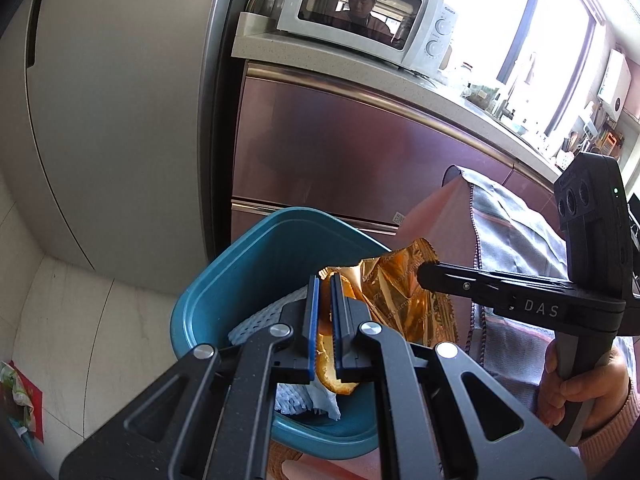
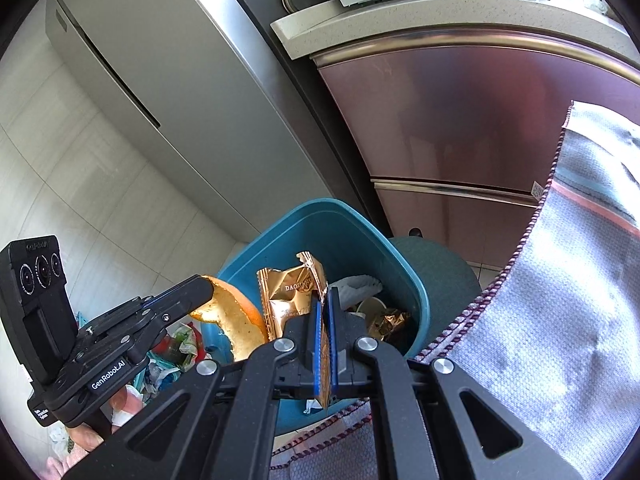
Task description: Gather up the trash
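Note:
A blue bin point(image 1: 240, 264) stands on the floor by the cabinet; it also shows in the right wrist view point(image 2: 332, 216). My left gripper point(image 1: 326, 284) is shut on an orange peel point(image 1: 332, 380) and holds it over the bin; the peel also shows in the right wrist view point(image 2: 232, 316). My right gripper point(image 2: 325, 300) is shut on a gold foil wrapper point(image 2: 290, 292) above the bin; in the left wrist view the wrapper point(image 1: 400, 292) hangs from it point(image 1: 424, 274). Inside the bin lie a white mesh cloth point(image 1: 260, 316), a cup point(image 2: 370, 306) and more gold foil point(image 2: 390, 322).
A grey fridge point(image 1: 100, 100) stands left. A counter point(image 1: 360, 68) with a white microwave point(image 1: 360, 12) tops maroon cabinet doors point(image 1: 340, 152). A grey cloth point(image 2: 560, 300) covers a table at right. A dark round stool point(image 2: 440, 276) sits behind the bin. Bags of trash point(image 2: 176, 344) lie on the floor.

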{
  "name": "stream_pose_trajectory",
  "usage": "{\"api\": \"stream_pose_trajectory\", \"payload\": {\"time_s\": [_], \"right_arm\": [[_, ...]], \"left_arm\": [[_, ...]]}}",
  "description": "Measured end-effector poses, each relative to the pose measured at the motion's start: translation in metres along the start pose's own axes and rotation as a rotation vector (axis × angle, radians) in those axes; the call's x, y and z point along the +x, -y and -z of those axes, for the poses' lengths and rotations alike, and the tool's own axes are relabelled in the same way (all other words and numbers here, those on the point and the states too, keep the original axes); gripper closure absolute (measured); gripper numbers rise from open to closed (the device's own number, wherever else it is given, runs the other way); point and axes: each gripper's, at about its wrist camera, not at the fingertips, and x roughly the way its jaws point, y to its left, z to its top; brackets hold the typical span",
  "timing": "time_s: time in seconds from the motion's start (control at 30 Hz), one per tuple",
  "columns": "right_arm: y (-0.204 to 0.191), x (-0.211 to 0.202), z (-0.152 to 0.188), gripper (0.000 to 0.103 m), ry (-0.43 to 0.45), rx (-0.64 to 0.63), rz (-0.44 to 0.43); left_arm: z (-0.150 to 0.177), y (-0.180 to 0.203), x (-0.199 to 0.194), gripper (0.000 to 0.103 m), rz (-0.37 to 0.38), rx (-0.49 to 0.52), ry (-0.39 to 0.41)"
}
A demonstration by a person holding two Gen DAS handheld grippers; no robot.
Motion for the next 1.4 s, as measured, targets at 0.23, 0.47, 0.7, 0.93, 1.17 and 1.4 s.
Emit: {"api": "stream_pose_trajectory", "payload": {"time_s": [0.23, 0.47, 0.7, 0.93, 1.17, 1.4], "right_arm": [[-0.002, 0.007, -0.003, 0.101, -0.022, -0.011, 0.006], [-0.005, 0.015, -0.006, 0.101, -0.044, -0.025, 0.026], [-0.010, 0.023, -0.009, 0.100, -0.066, -0.042, 0.051], [-0.011, 0.031, -0.011, 0.094, -0.087, -0.044, 0.069], [-0.009, 0.026, -0.008, 0.092, -0.069, -0.034, 0.070], [-0.008, 0.013, 0.003, 0.088, -0.044, -0.045, 0.068]], "left_arm": [[0.001, -0.002, 0.007, 0.097, -0.004, -0.004, -0.010], [0.003, -0.005, 0.016, 0.097, -0.010, -0.012, -0.024], [0.004, -0.005, 0.026, 0.097, -0.016, -0.014, -0.040], [0.008, -0.005, 0.038, 0.096, -0.017, -0.012, -0.071], [0.013, -0.006, 0.046, 0.090, -0.018, -0.014, -0.092], [0.016, -0.003, 0.042, 0.075, -0.016, -0.011, -0.081]]}}
